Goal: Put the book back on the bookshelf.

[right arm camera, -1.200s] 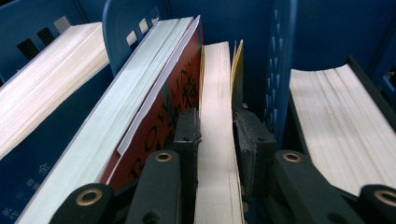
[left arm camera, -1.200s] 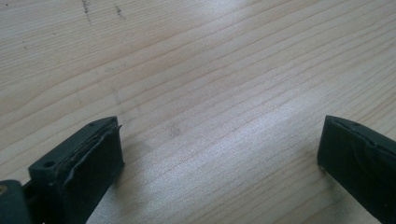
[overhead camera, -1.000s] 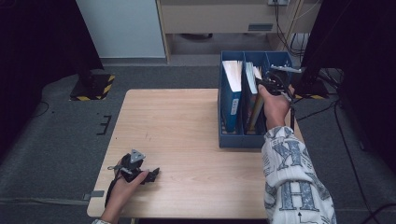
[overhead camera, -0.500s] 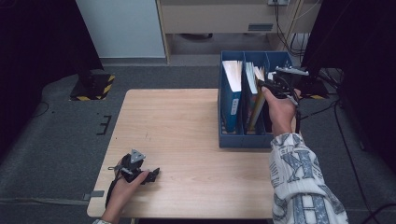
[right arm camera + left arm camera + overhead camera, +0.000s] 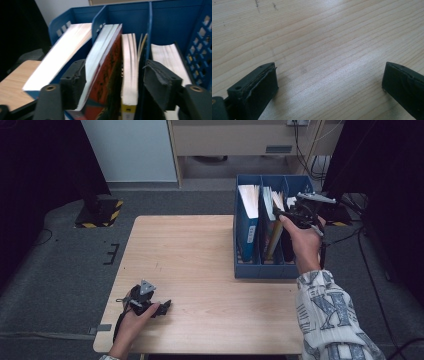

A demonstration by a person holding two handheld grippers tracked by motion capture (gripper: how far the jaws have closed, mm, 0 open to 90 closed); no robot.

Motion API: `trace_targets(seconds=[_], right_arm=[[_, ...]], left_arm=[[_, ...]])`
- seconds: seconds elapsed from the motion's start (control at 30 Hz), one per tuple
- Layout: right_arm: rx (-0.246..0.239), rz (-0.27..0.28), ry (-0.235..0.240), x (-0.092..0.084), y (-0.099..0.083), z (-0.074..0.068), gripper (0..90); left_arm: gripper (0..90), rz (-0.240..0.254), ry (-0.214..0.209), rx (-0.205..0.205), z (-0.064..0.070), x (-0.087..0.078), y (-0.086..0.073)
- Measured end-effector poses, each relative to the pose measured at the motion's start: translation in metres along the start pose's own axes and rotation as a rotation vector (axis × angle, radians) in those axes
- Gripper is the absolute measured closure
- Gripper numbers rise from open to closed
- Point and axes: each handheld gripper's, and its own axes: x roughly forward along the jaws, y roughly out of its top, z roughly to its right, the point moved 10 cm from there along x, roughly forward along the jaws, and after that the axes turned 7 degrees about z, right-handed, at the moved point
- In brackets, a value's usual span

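From above, the wooden counter (image 5: 210, 265) fills the middle of the frame, and a blue file box (image 5: 248, 270) with three slots sits on its right side. The right hand-held gripper (image 5: 295, 212) hangs over the middle and right slots, at the upper right of the frame, above the standing books (image 5: 272, 220). The left hand-held gripper (image 5: 162, 307) rests far off at the lower left, on bare wood — so the right hand is by far the nearer one to the books.

Along the left hand-held gripper (image 5: 329, 82), I see nothing but wood grain between its two black jaws, which stand wide apart and empty.

Along the right hand-held gripper (image 5: 115, 85), the books stand on edge, page edges up, their long axes running away toward the top of the frame. The jaws have just been opening and now straddle two of them without pressing: a book with a red-orange cover (image 5: 105, 72) leaning to the left, and beside it a thinner one with a yellow spine foot (image 5: 128, 75). Both sit in the middle slot, directly ahead of and below the jaws. A thick white-edged book (image 5: 60, 55) fills the slot at the left, another (image 5: 166, 55) the slot at the right behind the divider (image 5: 149, 32). My guess is that any fresh grab needs the jaws to be square across the book's thickness.
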Motion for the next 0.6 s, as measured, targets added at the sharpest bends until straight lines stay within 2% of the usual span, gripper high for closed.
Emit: trace_targets(seconds=[0.03, 0.07, 0.13, 0.17, 0.23, 0.27, 0.5, 0.6], right_arm=[[0.000, 0.000, 0.000, 0.000, 0.000, 0.000, 31.5], [-0.016, 0.008, 0.007, -0.002, 0.000, -0.003, 26.9], [-0.024, 0.013, 0.009, -0.003, 0.000, -0.005, 25.4], [-0.031, 0.018, 0.018, -0.005, 0.001, -0.008, 21.6], [-0.035, 0.023, 0.027, -0.006, 0.002, -0.010, 20.3], [-0.053, 0.029, 0.033, -0.010, 0.003, -0.013, 17.6], [-0.056, 0.029, 0.073, -0.019, 0.001, -0.020, 9.5], [-0.063, 0.037, 0.072, -0.021, 0.000, -0.021, 8.9]], left_arm=[[0.0, 0.000, 0.000, 0.000, 0.000, 0.000, 0.000], [0.0, 0.000, 0.000, -0.004, 0.000, 0.000, 0.000], [0.0, 0.000, 0.000, -0.004, 0.000, 0.000, 0.000], [0.0, 0.000, -0.002, -0.003, 0.000, 0.000, 0.000], [0.0, 0.000, -0.002, -0.003, 0.000, 0.000, 0.000], [0.0, 0.000, -0.001, -0.003, 0.000, 0.000, 0.000], [0.0, -0.006, -0.001, 0.003, 0.000, 0.000, 0.000], [0.0, -0.006, -0.002, 0.003, 0.000, 0.000, 0.000]])
